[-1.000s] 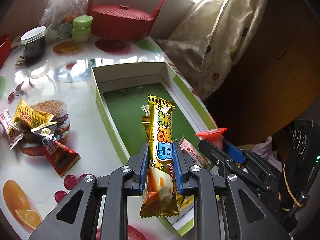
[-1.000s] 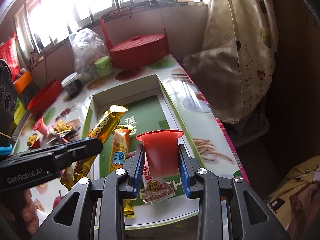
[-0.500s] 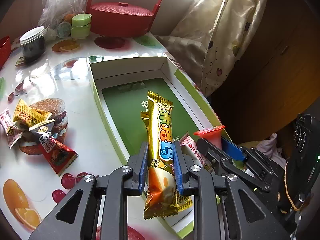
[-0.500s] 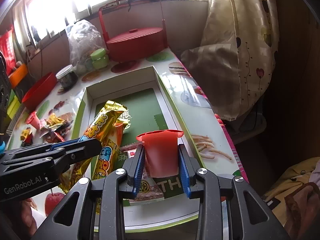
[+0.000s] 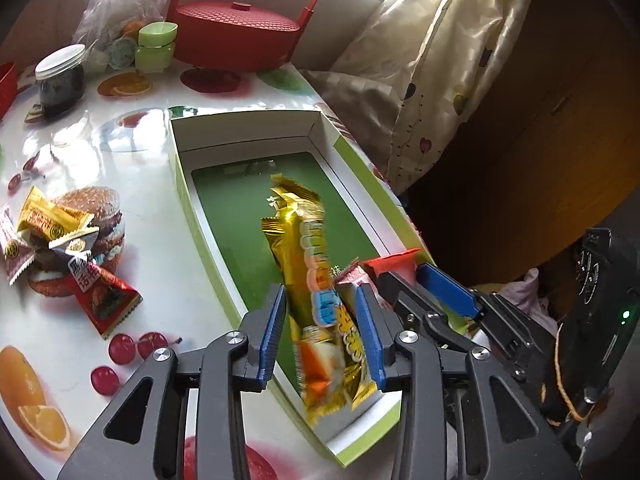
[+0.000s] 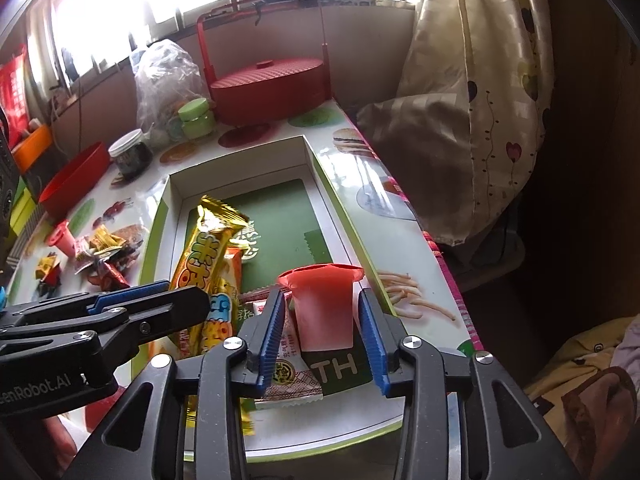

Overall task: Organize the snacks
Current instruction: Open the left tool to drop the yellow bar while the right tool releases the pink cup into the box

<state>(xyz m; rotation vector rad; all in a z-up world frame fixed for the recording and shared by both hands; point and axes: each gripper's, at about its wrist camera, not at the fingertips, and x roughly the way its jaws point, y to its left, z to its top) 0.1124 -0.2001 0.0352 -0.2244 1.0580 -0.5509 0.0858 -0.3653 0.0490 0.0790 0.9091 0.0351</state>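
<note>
- Left gripper (image 5: 320, 328): jaws opening, pads clear of the gold snack bar (image 5: 310, 280), which hangs blurred between them above the near end of the green-floored box (image 5: 180, 184).
- Right gripper (image 6: 322, 332): jaws opening around the red jelly cup (image 6: 322, 308), gaps on both sides, near the box's near right corner.
- Best to spread both fully before lifting out, so no pad drags a wrapper.
- Loose candies (image 5: 52, 236) wait by the table's left edge.

White print reading "enRobot.AI", its first letter cut off at the frame edge, stood on the black body of the left hand-held gripper (image 6: 188, 304). White capitals "TH" showed on the green floor of the box (image 6: 312, 168). Chinese characters on the golden snack bar (image 6: 204, 256) were too blurred to read surely.
</note>
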